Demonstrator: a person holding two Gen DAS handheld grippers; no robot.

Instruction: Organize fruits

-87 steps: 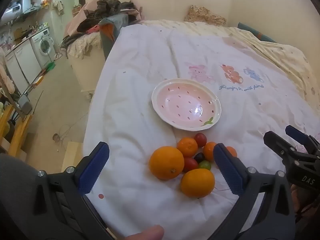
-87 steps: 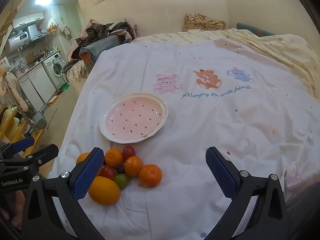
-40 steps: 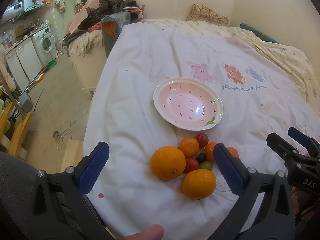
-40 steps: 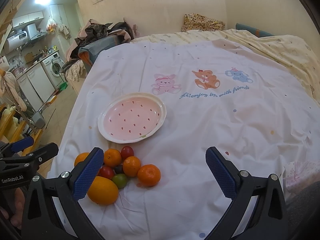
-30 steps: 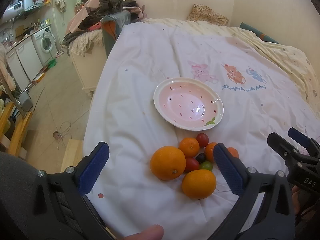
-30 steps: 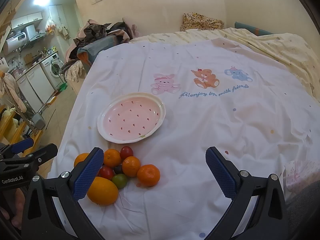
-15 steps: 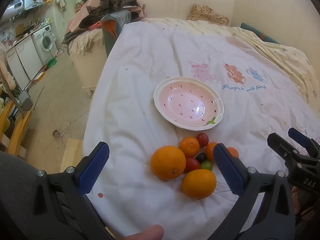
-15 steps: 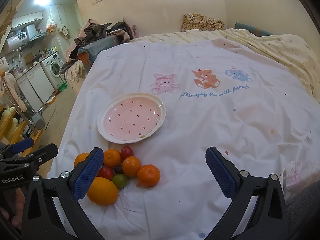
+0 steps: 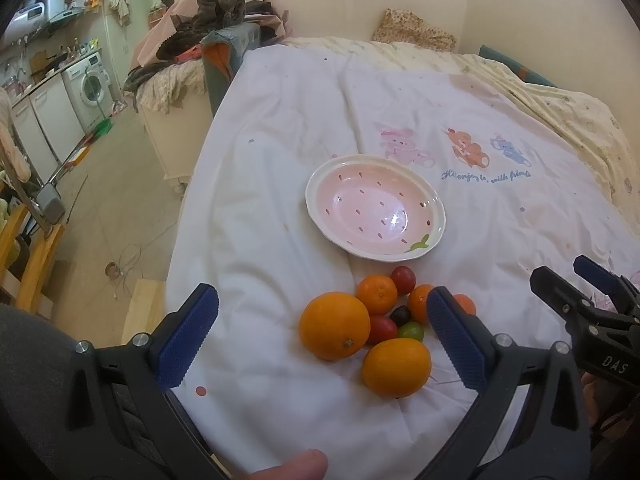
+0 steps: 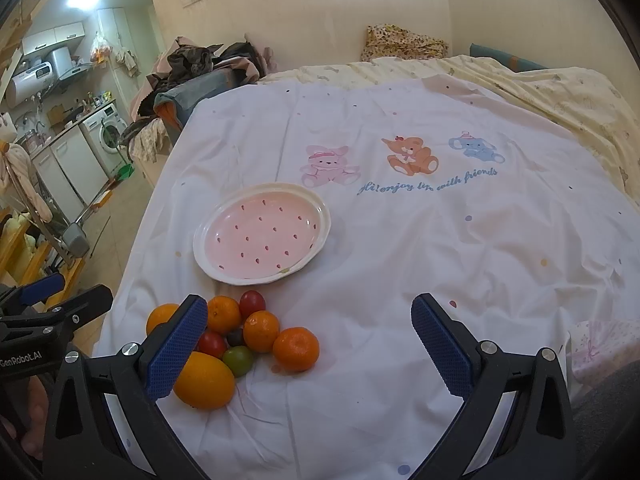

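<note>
A pink plate with a white rim (image 9: 375, 254) (image 10: 325, 216) lies empty on the white bed sheet. A pile of fruit lies just in front of it: two large oranges (image 9: 334, 325) (image 10: 205, 380), several mandarins (image 9: 376, 289) (image 10: 296, 349), and small red, dark and green tomatoes (image 9: 403, 280) (image 10: 238, 360). My left gripper (image 9: 322, 338) is open and empty, held above the near side of the pile. My right gripper (image 10: 310, 346) is open and empty, to the right of the pile; it also shows in the left wrist view (image 9: 576, 284).
The white sheet (image 10: 420, 240) with cartoon animals covers the bed; its left edge drops to the floor (image 9: 100, 216). A pile of clothes (image 9: 208, 28) lies beyond the bed's far left corner. A washing machine (image 9: 90, 84) and cabinets stand far left.
Almost nothing: both grippers have stayed open and hovering, with only a slight drift of view. The fruit and plate have not moved.
</note>
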